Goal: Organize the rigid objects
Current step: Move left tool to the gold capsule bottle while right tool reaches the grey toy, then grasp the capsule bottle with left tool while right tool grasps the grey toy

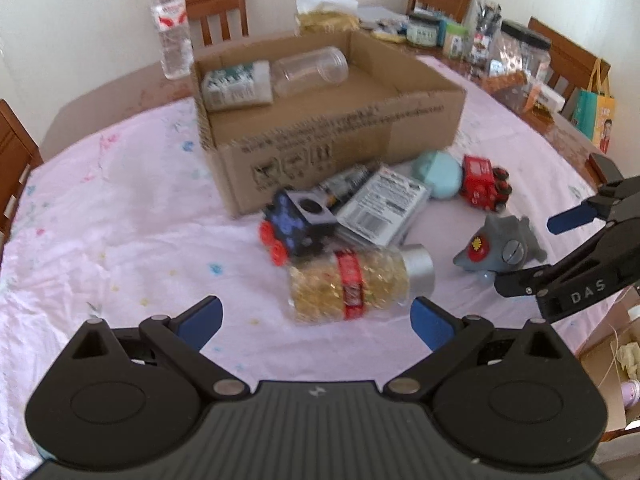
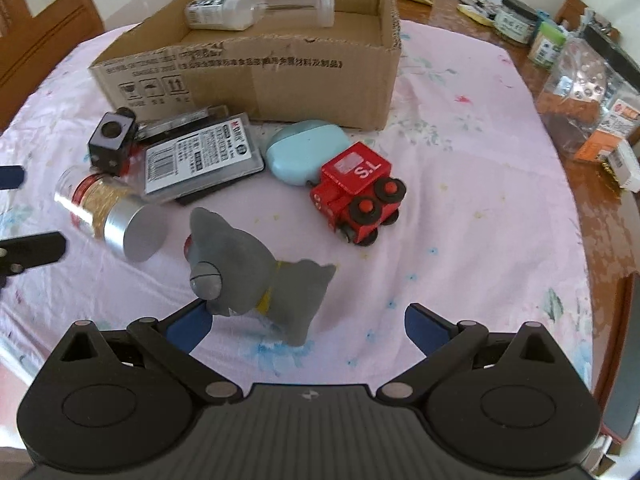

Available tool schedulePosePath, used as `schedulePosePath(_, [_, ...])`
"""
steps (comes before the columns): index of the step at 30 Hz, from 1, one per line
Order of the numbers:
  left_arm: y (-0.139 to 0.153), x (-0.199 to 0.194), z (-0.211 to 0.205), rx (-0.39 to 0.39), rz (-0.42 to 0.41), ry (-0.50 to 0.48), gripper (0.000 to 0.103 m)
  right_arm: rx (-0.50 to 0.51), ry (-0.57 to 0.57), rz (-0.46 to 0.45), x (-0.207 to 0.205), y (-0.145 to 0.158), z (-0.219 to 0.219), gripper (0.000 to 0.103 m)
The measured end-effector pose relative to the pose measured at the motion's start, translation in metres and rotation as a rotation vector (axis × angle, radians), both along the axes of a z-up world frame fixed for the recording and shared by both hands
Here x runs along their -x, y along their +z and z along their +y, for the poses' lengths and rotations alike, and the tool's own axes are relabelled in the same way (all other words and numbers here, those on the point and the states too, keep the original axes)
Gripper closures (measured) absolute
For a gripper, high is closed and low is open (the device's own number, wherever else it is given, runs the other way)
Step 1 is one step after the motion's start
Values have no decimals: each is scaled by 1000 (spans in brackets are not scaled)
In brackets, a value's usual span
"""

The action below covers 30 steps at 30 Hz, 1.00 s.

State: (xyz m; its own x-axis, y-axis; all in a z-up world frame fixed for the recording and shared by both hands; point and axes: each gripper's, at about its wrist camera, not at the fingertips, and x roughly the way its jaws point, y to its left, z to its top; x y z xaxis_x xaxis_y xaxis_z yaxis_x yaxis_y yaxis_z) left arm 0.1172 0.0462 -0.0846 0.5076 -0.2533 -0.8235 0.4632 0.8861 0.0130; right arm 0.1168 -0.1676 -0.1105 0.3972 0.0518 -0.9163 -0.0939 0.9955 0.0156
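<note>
A cardboard box [image 1: 332,140] [image 2: 256,76] stands on the pink tablecloth, with a white bottle [image 1: 236,85] and a clear jar [image 1: 310,70] lying inside. In front of it lie a blue toy train [image 1: 298,224], a flat packaged item [image 1: 380,204], a light-blue case [image 1: 438,174], a red toy train [image 2: 358,196] and a jar of golden contents with a silver lid [image 1: 360,284]. My left gripper [image 1: 316,320] is open just before that jar. My right gripper [image 2: 308,320] is open around a grey toy figure [image 2: 256,276], apart from it.
A water bottle [image 1: 172,28] stands behind the box. Jars, packets and bags [image 1: 500,52] crowd the table's far right edge. Wooden chairs [image 1: 218,8] surround the table. A yellow-green gift bag [image 1: 596,116] sits at the right.
</note>
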Motion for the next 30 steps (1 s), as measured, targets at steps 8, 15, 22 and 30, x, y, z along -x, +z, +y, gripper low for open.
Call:
schedulePosePath(8, [-12,0,-18,0,29,44,3,36,176,5,10,-13,3,0])
schedulePosePath(15, [-18,-8,-34,0,21,74,3,36,244,-7,12,-12,-1,0])
schedulePosePath(22, [-24,-15,-41,-5,7,89,3,38,244,-38,18,-13,-4,0])
schedulePosePath(30, [-24,-14,-31,35,7,67,10,34,210,-71,24,-14,-4,0])
